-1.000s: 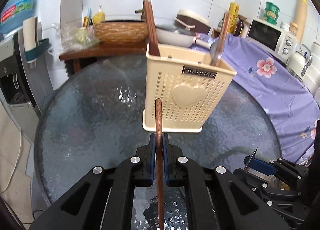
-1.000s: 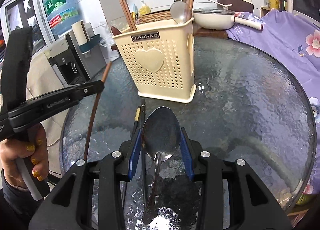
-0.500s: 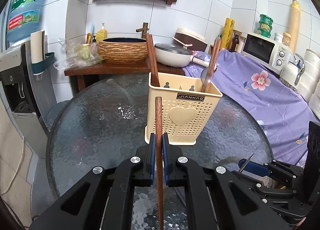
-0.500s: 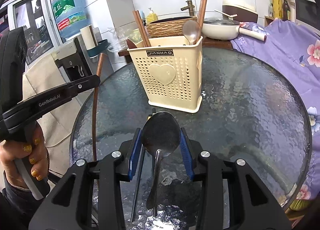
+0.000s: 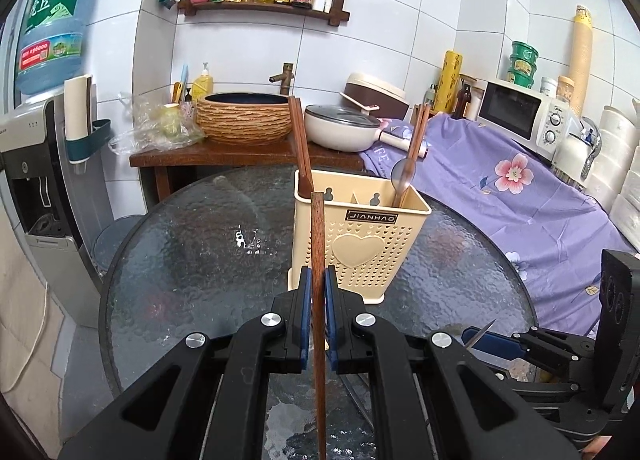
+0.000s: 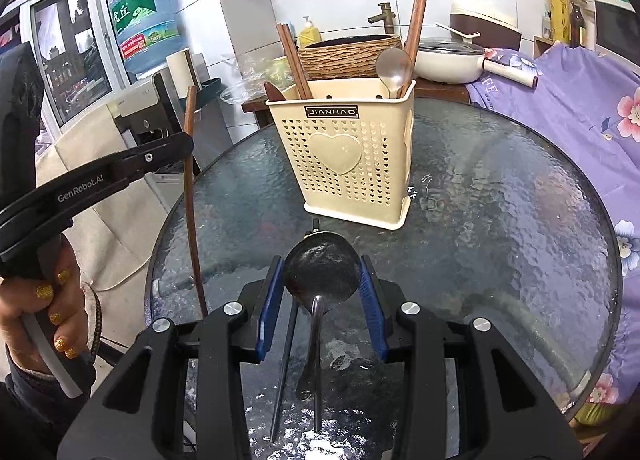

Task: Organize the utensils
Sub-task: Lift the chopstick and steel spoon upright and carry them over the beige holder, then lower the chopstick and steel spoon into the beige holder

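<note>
In my left gripper (image 5: 316,292) I hold 1 wooden chopstick (image 5: 318,260), the blue pads pinched tight on its shaft so it stands upright, its top end level with the near left corner of the cream utensil holder (image 5: 360,244). From the right wrist view the same chopstick hangs off the left edge of the round glass table (image 6: 500,220), clear of the glass, with my hand (image 6: 44,320) wrapped round the handle. The holder stands near the middle of the table, towards the far edge; its left compartment already carries 2 chopsticks (image 6: 294,60) and what looks like a wooden spoon, and its right compartment has a metal spoon (image 6: 394,68) with 2 more chopsticks. My right gripper (image 6: 322,292) is closed part way on the bowl of a steel spoon (image 6: 322,272), handle trailing back under the jaws, and a dark chopstick (image 6: 286,360) lies on the glass just below it, near the front edge. I judge this the carrying step: both pieces are lifted, neither is in the holder yet. Next I need to bring the wooden chopstick over the left compartment, tip it down beside the 2 there and let go, then take the spoon to the right compartment with the other spoon.
</note>
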The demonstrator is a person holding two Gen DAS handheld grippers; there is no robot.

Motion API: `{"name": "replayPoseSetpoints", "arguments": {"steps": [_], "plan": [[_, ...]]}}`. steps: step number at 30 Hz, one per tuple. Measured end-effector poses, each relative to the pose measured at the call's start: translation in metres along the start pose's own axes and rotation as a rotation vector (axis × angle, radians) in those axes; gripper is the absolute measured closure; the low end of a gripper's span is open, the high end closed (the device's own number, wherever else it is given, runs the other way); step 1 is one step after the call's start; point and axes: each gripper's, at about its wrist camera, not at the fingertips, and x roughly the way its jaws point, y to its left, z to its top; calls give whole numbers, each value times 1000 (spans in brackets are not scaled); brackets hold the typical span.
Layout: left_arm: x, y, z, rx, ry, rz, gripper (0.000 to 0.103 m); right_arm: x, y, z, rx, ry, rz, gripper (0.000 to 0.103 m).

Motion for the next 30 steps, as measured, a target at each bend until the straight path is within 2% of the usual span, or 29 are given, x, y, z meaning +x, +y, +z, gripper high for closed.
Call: {"name": "replayPoseSetpoints", "arguments": {"steps": [9, 18, 26, 30], "plan": [[-7, 0, 8, -7, -20, -22, 97, -3, -1, 9, 3, -5, 23, 65], [-15, -4, 25, 2, -54, -43, 97, -13, -2, 32, -8, -43, 47, 65], [-31, -13, 66, 21, -121, -66, 97, -28, -3, 81, -29, -128, 20, 65], [-41, -21, 100, 36, -173, -69, 97, -34, -6, 113, -10, -171, 10, 65]]}}
